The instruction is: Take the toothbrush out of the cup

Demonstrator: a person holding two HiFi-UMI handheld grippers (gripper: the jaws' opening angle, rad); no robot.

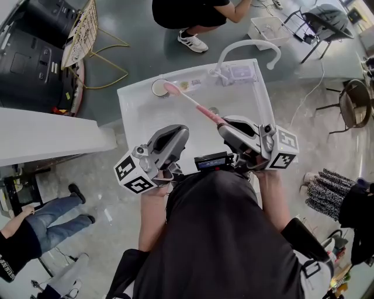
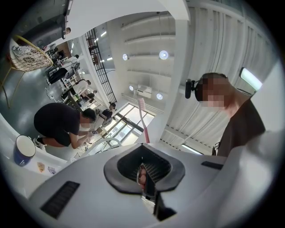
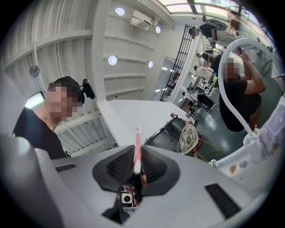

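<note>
A pink toothbrush [image 1: 196, 105] slants across the white sink top [image 1: 137, 114]. Its bristle end is at the rim of a round cup [image 1: 158, 87] at the far left, and I cannot tell whether it is still inside. My right gripper [image 1: 225, 124] is shut on the near end of the handle. In the right gripper view the handle [image 3: 136, 153] is pinched between the jaws of this gripper [image 3: 137, 171]. My left gripper [image 1: 175, 137] hangs shut and empty near the front edge, left of the brush. From the left gripper [image 2: 143, 171] the toothbrush [image 2: 142, 120] and cup [image 2: 24, 150] show beyond.
A white arched tap [image 1: 251, 47] and a small holder [image 1: 236, 73] stand at the far right of the sink top. A person [image 1: 193, 14] crouches behind it. A white counter [image 1: 47, 131] lies to the left, chairs [image 1: 353, 105] to the right.
</note>
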